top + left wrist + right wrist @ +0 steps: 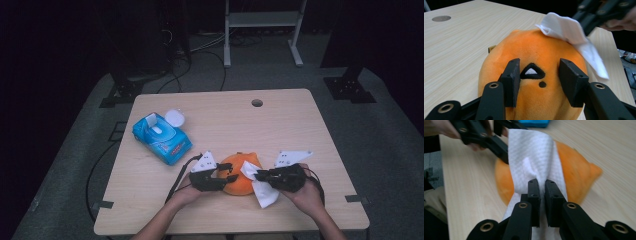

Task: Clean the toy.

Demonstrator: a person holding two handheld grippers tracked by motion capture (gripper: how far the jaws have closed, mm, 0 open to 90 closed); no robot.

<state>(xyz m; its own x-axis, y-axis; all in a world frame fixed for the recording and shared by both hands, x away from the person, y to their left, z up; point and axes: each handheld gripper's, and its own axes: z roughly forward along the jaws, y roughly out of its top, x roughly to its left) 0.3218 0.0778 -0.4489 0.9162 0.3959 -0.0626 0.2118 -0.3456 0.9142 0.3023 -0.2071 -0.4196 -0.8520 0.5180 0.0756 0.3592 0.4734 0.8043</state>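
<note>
Orange plush toy (531,57) braced by left hand-held gripper (537,82), right hand-held gripper (542,195) pinching white wipe (534,157)

far half of table (280,112) wide open, wipes pack (161,138) blocking far left, plush (241,175) in the way near middle, right side clear
</note>
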